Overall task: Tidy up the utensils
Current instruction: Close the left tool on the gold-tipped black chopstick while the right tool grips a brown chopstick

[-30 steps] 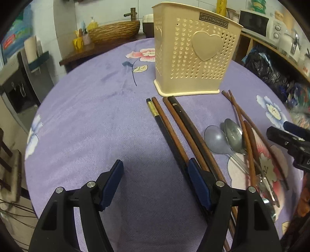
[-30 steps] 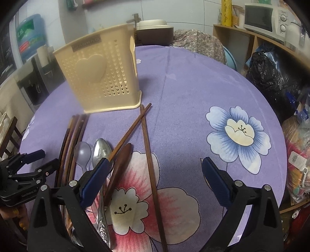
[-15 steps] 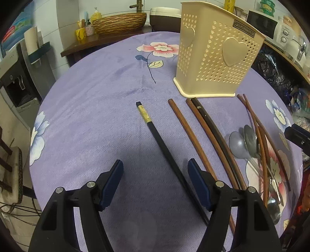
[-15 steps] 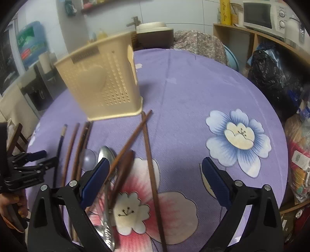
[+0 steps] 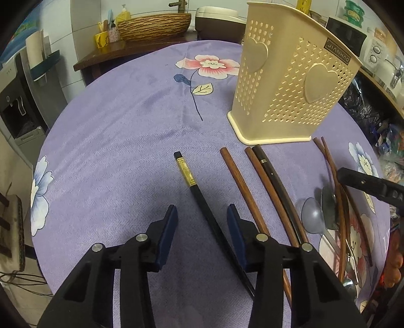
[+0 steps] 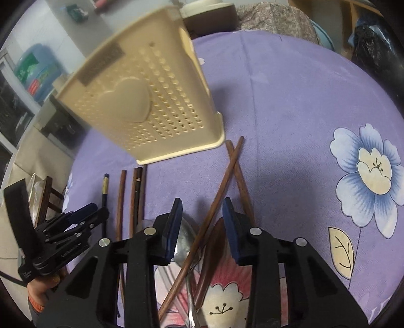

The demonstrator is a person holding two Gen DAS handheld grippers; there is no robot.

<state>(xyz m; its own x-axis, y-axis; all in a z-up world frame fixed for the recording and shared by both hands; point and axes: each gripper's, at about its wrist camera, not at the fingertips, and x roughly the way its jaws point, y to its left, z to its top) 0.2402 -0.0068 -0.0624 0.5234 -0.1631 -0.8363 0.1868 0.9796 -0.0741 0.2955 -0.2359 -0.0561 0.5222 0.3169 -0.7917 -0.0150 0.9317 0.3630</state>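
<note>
A cream perforated utensil holder stands on the purple flowered tablecloth; it also shows in the right wrist view. In front of it lie a black chopstick with a gold band, brown chopsticks and two spoons. My left gripper is open, its fingers on either side of the black chopstick. My right gripper is open over two crossed brown chopsticks, a spoon and a brown wooden utensil. It also shows in the left wrist view.
A wicker basket and a rice cooker stand on a counter behind the table. A microwave sits on shelves at the right. The table's left edge drops to a chair and a water dispenser.
Both grippers have narrowed from wide open to partly open. My left gripper now straddles the black chopstick. My right gripper has moved forward over the crossed chopsticks and spoon.
</note>
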